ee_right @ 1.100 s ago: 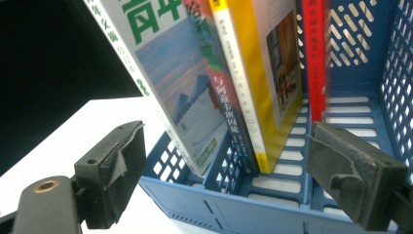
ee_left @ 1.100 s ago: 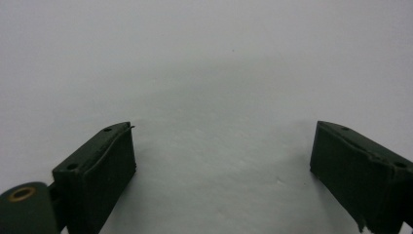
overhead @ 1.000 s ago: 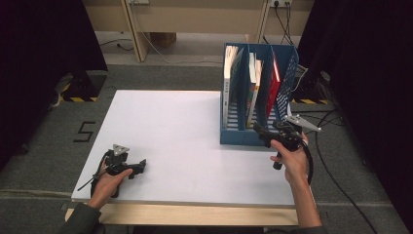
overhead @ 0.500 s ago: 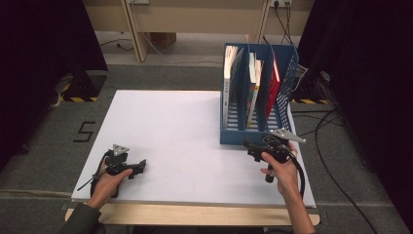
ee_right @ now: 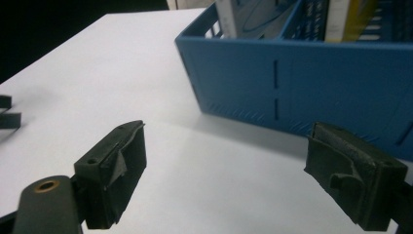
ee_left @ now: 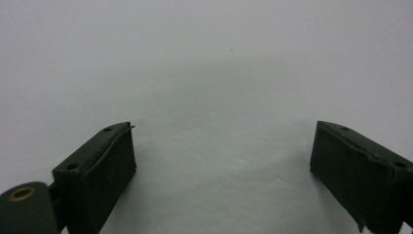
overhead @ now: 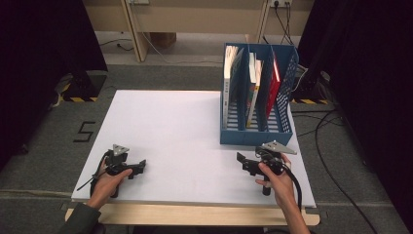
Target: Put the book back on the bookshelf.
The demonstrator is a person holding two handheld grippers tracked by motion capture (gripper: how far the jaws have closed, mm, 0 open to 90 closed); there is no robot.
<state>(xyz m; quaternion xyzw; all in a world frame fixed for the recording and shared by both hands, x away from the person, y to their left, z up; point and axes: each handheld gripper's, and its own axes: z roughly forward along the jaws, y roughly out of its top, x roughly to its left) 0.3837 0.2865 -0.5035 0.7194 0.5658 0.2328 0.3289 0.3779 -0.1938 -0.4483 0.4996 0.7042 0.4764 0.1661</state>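
High view
Table (overhead: 185, 126): white top, bare except near its right edge and front corners.
File rack (overhead: 257, 134): blue plastic, slotted walls, upright dividers; it stands at the right edge, toward the far right corner.
Rack contents: a white-spined book (overhead: 229, 83) in the left slot, a book with a colourful spine (overhead: 252, 90) in the middle, a red book (overhead: 273, 85) leaning in the right slot.
Left gripper (overhead: 136, 168): lies low by the front left corner, held by the left hand (overhead: 109, 181), well apart from the rack.
Right gripper (overhead: 242, 163): just in front of the rack near the front right corner, held by the right hand (overhead: 275, 179), apart from the rack wall.

Left gripper view
Jaws: spread wide, nothing between them, bare white table below.

Right gripper view
Jaws: spread wide and empty, aimed at the rack's front wall (ee_right: 302, 87), which is near but not touched.
Book spines: rise above the wall; titles too blurred to read.

Handling, as a judgement
Task's thing: none is named; the books in the rack seem the likeliest.
Books: stiff, moderately heavy, smooth covers that may slip; best pinched across the spine or top edge above the dividers.
Rack: light, rigid, likely to slide if pushed.
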